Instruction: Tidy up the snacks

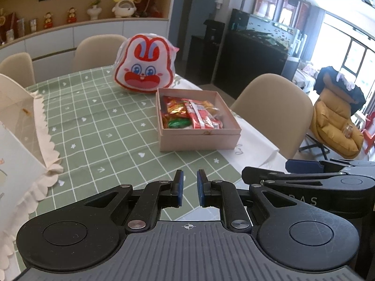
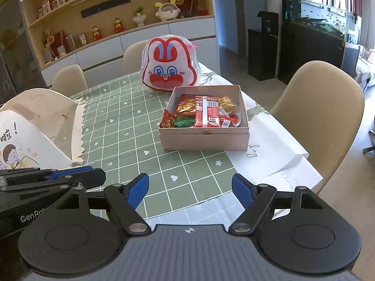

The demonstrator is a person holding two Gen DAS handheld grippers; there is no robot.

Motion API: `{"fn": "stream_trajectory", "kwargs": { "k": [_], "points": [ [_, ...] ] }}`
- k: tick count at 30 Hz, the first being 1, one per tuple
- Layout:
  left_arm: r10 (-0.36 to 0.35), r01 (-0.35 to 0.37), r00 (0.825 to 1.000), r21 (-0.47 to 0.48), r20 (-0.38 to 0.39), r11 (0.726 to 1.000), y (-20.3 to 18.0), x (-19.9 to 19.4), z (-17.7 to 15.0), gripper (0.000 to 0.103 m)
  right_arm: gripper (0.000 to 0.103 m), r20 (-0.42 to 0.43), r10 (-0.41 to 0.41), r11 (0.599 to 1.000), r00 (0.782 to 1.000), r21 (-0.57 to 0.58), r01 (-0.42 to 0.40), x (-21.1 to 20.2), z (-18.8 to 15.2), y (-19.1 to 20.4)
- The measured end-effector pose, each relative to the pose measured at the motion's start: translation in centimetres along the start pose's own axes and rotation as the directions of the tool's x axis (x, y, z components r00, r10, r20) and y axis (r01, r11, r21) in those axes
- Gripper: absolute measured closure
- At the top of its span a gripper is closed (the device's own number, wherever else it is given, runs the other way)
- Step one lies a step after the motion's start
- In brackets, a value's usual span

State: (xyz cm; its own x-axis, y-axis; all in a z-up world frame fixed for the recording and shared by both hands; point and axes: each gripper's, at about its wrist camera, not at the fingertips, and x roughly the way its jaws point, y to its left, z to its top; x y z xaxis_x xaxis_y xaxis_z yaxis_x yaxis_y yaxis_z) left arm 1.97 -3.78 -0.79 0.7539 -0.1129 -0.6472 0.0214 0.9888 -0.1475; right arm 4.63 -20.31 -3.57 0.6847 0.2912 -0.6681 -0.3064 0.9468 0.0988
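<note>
Green checked cloth covers the counter (image 2: 131,126) in a dining room with beige chairs and a display shelf of figurines behind. Toward the far right of the cloth sits a shallow pale pink cardboard box (image 2: 204,140), open at the top and partly resting on a white paper sheet; it is packed with snack packets in red, gold and green wrappers (image 2: 201,112). Just behind it stands a red-and-white rabbit-face plastic bag (image 2: 171,68), and at the left edge lies a white paper bag with a scalloped rim (image 2: 46,126).

Both tools hover side by side over the near edge of the counter, well short of the box, and hold nothing. The left tool (image 1: 189,187) has its blue pads drawn narrow with only a slim gap, while the right tool (image 2: 190,188) stands wide.

No loose snack shows on the cloth, so the gathering step looks done or nearly so. I judge the next move calls for checking the two bags for leftovers, or reaching forward to tidy the packets lying unevenly in the box.
</note>
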Motion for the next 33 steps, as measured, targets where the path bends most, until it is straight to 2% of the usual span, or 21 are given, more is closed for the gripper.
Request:
{"fn": "stream_trajectory", "kwargs": {
  "k": [33],
  "points": [
    [-0.012,0.012,1.000,-0.001,-0.019,1.000,-0.02,0.78,0.10,0.087,0.025,-0.022,-0.014,1.000,1.000,-0.003,0.014,0.74,0.21,-0.16]
  ]
}}
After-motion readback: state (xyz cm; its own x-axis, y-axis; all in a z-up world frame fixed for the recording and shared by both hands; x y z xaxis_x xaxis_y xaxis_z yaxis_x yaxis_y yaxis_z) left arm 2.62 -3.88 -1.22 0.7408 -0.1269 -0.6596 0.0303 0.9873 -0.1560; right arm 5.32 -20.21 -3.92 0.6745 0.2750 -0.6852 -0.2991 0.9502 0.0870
